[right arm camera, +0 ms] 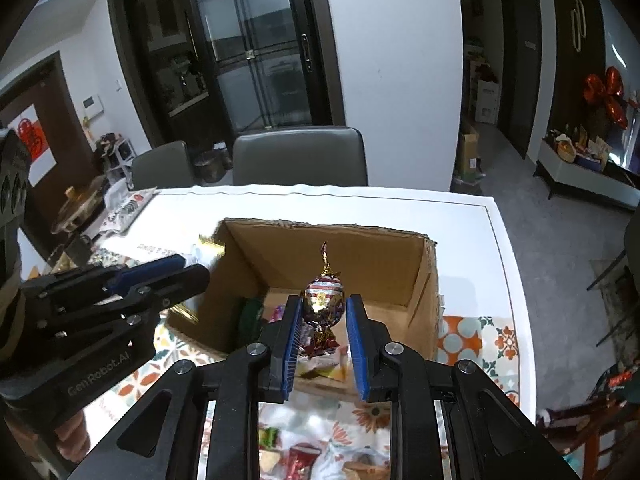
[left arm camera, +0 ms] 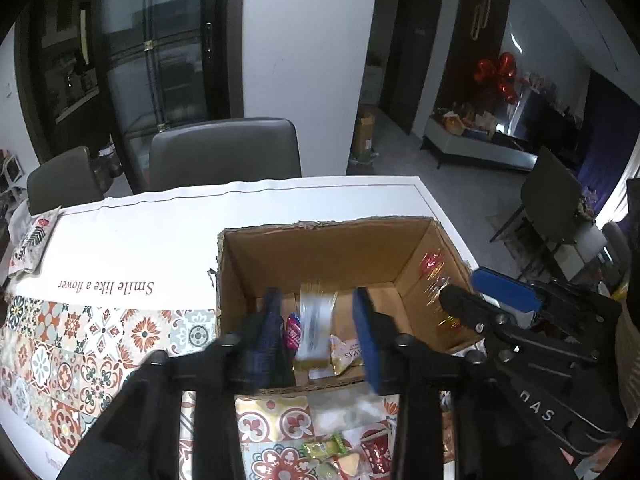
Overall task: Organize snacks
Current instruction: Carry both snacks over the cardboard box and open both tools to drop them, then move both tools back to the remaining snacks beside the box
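Observation:
An open cardboard box (left arm camera: 320, 248) (right arm camera: 380, 264) stands on the table and holds several wrapped snacks, among them a pink one (left arm camera: 294, 330) and a cream packet (left arm camera: 348, 354). Over its near side my left gripper (left arm camera: 318, 300) (right arm camera: 194, 264) is open. A blurred clear-and-white packet (left arm camera: 316, 320) sits between its pads with a gap on each side. My right gripper (right arm camera: 324, 300) (left arm camera: 460, 284) is over the box too, also open. A red, gold and silver foil candy (right arm camera: 322, 286) stands upright between its blue pads, with a slit of space at the right pad.
Loose snacks (left arm camera: 328, 452) (right arm camera: 300, 456) lie on the patterned tablecloth (left arm camera: 100, 340) in front of the box. Two grey chairs (left arm camera: 224, 152) (left arm camera: 60, 180) stand behind the table. The table's right edge (right arm camera: 516, 280) drops to the floor. A printed packet (left arm camera: 32, 236) lies at the far left.

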